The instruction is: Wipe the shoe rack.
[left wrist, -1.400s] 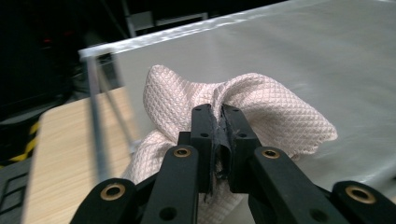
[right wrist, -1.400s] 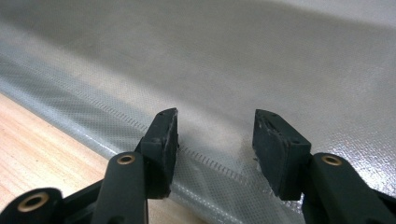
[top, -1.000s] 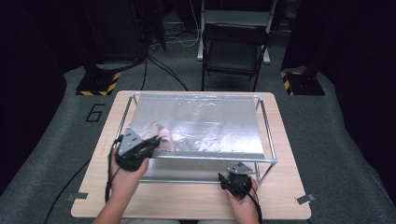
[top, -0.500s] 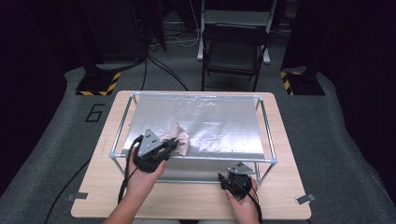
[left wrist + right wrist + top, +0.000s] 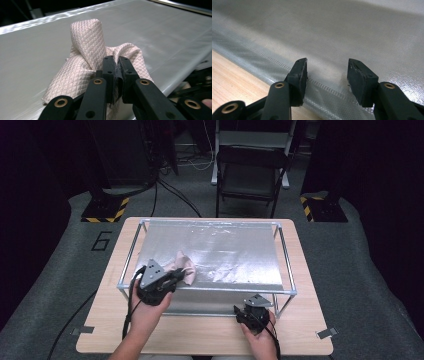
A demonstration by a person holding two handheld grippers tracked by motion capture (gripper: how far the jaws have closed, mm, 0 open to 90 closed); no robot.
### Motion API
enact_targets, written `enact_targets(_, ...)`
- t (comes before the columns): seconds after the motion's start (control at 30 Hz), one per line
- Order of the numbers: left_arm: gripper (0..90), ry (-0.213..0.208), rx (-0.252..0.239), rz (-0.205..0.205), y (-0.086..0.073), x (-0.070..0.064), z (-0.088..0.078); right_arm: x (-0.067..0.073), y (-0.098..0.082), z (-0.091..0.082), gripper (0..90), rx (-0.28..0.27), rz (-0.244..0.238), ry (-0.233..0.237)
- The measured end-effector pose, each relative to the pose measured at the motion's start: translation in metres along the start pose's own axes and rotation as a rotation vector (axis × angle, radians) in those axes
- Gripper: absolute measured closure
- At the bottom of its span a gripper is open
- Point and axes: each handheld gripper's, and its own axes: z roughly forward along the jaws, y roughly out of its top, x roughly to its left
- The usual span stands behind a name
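Near the left front edge of the silvery sheet (image 5: 225, 250), the left gripper (image 5: 172, 279) is pinching a bunched pink quilted cloth (image 5: 87, 65) — soft, light, floppy, best taken by a fold. At the front edge, the right gripper (image 5: 327, 72) is waiting — jaws apart, empty.

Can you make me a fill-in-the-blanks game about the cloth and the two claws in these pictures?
1. The left claw is shut on the pink quilted ____.
2. The right claw has its jaws ____, with nothing held between them.
3. The silver sheet is stretched over a metal ____.
4. The frame stands on a ____ table.

Missing words: cloth; open; frame; wooden
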Motion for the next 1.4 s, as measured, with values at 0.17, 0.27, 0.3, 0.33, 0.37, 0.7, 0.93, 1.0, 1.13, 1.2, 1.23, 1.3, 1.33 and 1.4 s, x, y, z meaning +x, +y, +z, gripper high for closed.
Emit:
enact_targets(0.17, 81.2, -0.065, -0.006, 0.035, 0.008, -0.023, 0.016, 0.0, 0.0, 0.0, 50.0, 0.0, 0.003, 0.003)
enact_targets(0.27, 71.0, -0.053, -0.021, 0.033, 0.011, -0.024, 0.015, -0.001, 0.0, -0.001, 50.1, 0.013, 0.003, 0.011)
enact_targets(0.3, 67.8, -0.055, -0.034, 0.024, 0.011, -0.021, 0.012, -0.001, 0.0, -0.001, 50.0, 0.012, 0.004, 0.012)
enact_targets(0.33, 62.9, -0.055, -0.049, 0.013, 0.012, -0.018, 0.008, -0.001, 0.0, -0.001, 50.0, 0.013, 0.004, 0.011)
enact_targets(0.37, 59.8, -0.043, -0.06, 0.01, 0.013, -0.016, 0.003, -0.001, 0.0, -0.001, 50.0, 0.016, 0.006, 0.02)
enact_targets(0.7, 48.9, 0.067, -0.082, -0.002, 0.008, 0.023, -0.04, -0.002, 0.001, -0.003, 49.9, 0.044, 0.023, 0.03)
enact_targets(0.93, 45.8, 0.108, -0.045, -0.054, -0.014, 0.044, -0.047, -0.002, 0.001, -0.004, 46.3, 0.046, 0.044, 0.036)
enact_targets(1.0, 45.5, 0.126, -0.035, -0.051, -0.018, 0.046, -0.046, -0.003, 0.002, -0.003, 42.0, 0.043, 0.022, 0.058)
enact_targets(1.13, 45.4, 0.127, -0.013, -0.071, -0.024, 0.049, -0.044, -0.003, 0.001, -0.003, 39.1, 0.034, 0.015, 0.064)
enact_targets(1.2, 45.4, 0.129, -0.007, -0.076, -0.029, 0.049, -0.042, -0.003, 0.001, -0.003, 38.6, 0.034, 0.01, 0.066)
enact_targets(1.23, 45.5, 0.129, -0.01, -0.075, -0.029, 0.049, -0.042, -0.003, 0.001, -0.003, 38.3, 0.033, 0.01, 0.067)
enact_targets(1.3, 45.6, 0.13, -0.014, -0.081, -0.03, 0.048, -0.042, -0.003, 0.001, -0.004, 37.8, 0.042, 0.005, 0.08)
enact_targets(1.33, 45.7, 0.133, -0.012, -0.082, -0.03, 0.048, -0.042, -0.003, 0.001, -0.004, 38.1, 0.041, -0.002, 0.079)
enact_targets(1.4, 46.0, 0.137, -0.014, -0.083, -0.031, 0.048, -0.041, 0.0, 0.0, -0.004, 39.5, 0.035, 0.028, 0.09)
